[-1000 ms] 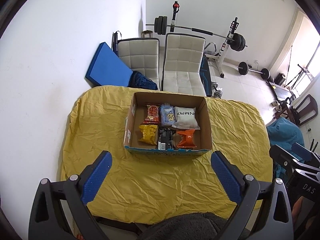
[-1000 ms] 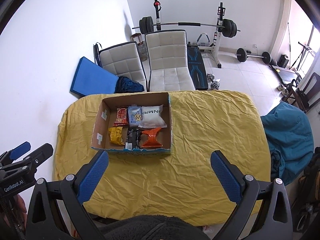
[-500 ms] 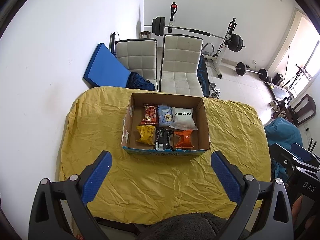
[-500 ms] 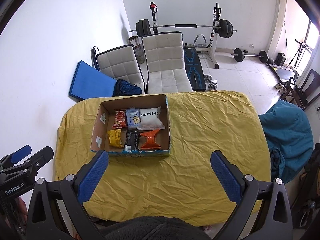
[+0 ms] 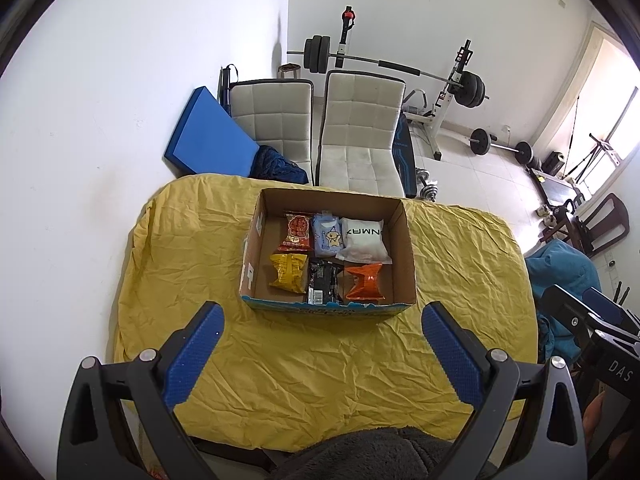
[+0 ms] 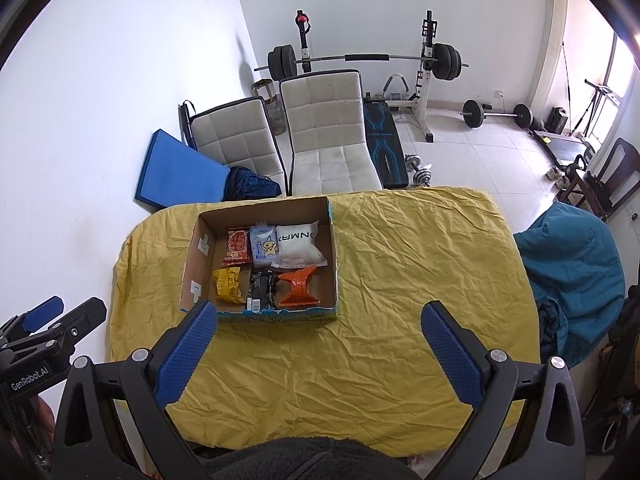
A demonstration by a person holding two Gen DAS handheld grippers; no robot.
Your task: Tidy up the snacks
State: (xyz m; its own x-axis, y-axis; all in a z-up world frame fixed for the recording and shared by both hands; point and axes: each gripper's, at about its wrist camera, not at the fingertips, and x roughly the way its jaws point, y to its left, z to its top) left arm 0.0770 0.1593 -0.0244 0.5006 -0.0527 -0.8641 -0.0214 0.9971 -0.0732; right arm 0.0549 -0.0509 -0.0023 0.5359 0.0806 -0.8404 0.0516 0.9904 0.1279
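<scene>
Cardboard is the material that matters: an open cardboard box (image 5: 328,248) sits toward the far-left part of the yellow-clothed surface (image 5: 320,360), and all six snacks visible lie inside it in two rows. At the back are a red packet (image 5: 296,231), a pale blue packet (image 5: 329,234) and a white bag (image 5: 365,241); at the front, a yellow packet (image 5: 289,267), a black packet (image 5: 323,282) and an orange packet (image 5: 365,283). Nothing loose shows on the cloth around the box. Both tools hang high above the near edge, well apart from the box: the left tool (image 5: 320,350) has its jaws spread wide and empty, and the right tool (image 6: 319,350) is likewise wide open, holding nothing. Judging by this, the sorting looks finished or very nearly so, with both tools clear of the work. If anything is left, it would call for lowering one tool into the box to square up the white bag, which overlaps its neighbours a little.
</scene>
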